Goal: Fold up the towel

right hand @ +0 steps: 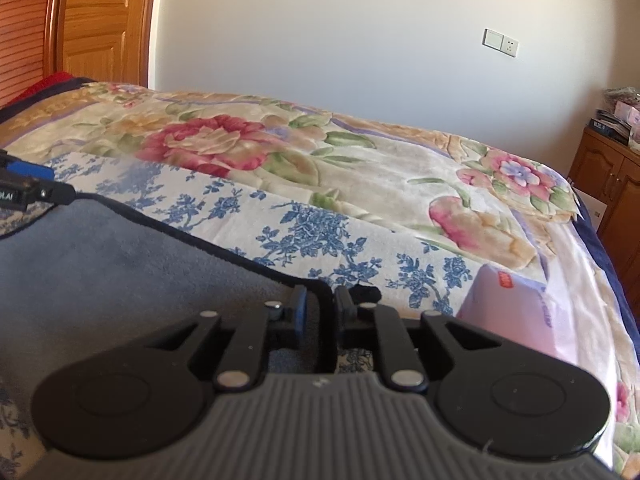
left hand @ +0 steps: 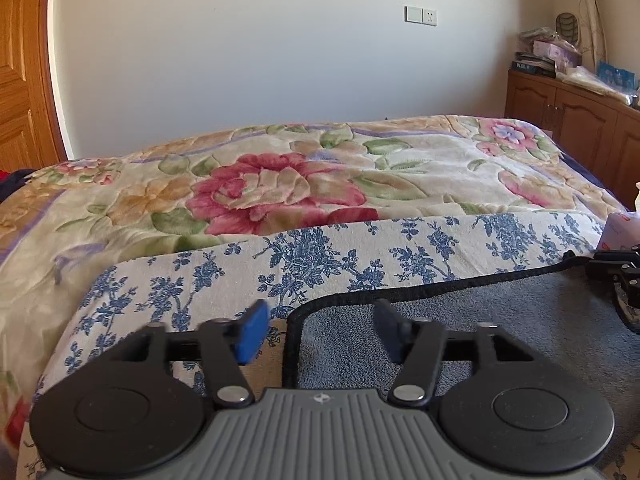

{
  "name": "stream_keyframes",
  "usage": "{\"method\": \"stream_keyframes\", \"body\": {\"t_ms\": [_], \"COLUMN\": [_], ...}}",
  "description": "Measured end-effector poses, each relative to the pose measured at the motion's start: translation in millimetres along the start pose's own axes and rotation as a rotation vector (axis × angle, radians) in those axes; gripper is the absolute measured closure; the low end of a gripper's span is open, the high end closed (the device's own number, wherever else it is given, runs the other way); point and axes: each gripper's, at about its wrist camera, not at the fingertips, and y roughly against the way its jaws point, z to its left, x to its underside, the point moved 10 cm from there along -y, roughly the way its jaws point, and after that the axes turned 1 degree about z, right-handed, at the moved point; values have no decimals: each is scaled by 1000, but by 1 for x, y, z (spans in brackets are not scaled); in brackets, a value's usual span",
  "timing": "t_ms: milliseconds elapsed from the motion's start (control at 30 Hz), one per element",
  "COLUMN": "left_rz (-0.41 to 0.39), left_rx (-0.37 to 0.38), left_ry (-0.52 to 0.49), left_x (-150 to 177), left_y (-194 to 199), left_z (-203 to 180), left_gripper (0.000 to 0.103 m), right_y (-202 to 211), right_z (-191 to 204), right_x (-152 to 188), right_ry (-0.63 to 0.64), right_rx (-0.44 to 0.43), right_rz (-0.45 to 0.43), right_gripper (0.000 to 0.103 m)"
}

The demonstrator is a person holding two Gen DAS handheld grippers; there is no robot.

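Bed: wide bed (left hand: 400, 168) under a cream plush blanket with large pink flowers and green leaves, filling the middle of both views as far as the white wall.
Sheet: white cotton sheet printed with blue flower sprigs (left hand: 360, 256), spread across the near part of the bed, over the blanket.
Towel: grey terry towel with a black bound edge (left hand: 500, 320), lying flat on the blue-sprigged sheet at the near side; far left corner rounded, just ahead of the left tool.
Cabinet: brown wooden cabinet with panelled doors (left hand: 568, 108), far right against the wall, piled with boxes and bags.
Pack: pale pink soft pack with a red label (right hand: 508, 300), on the bed just right of the towel's right corner.
Left tool (left hand: 320, 332): blue-padded fingers (left hand: 254, 332) spread wide, one either side of the towel's left corner, gripping nothing.
Right tool (right hand: 320, 308): fingers nearly closed, clamped on the black edge at the towel's right corner.
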Motion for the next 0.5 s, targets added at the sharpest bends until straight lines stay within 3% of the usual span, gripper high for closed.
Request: {"method": "stream_keyframes", "body": {"t_ms": [33, 67, 300, 500], "left_rz": [-6, -9, -34, -52], "left_rx": [-7, -10, -9, -3], "left_ry": [-7, -15, -6, -14], "left_x": [-1, -3, -14, -28], "left_y": [4, 8, 43, 76], "left_z": [-1, -1, 0, -7], "left_gripper": [35, 34, 18, 15], "right_y": [3, 6, 33, 57], "right_z": [0, 0, 6, 8], "right_x": [-1, -3, -14, -25], "right_ry": [-9, -16, -40, -70], "right_rx": [-3, -6, -19, -22], "right_rz": [-4, -9, -31, -46], "right_gripper": [55, 53, 49, 45]}}
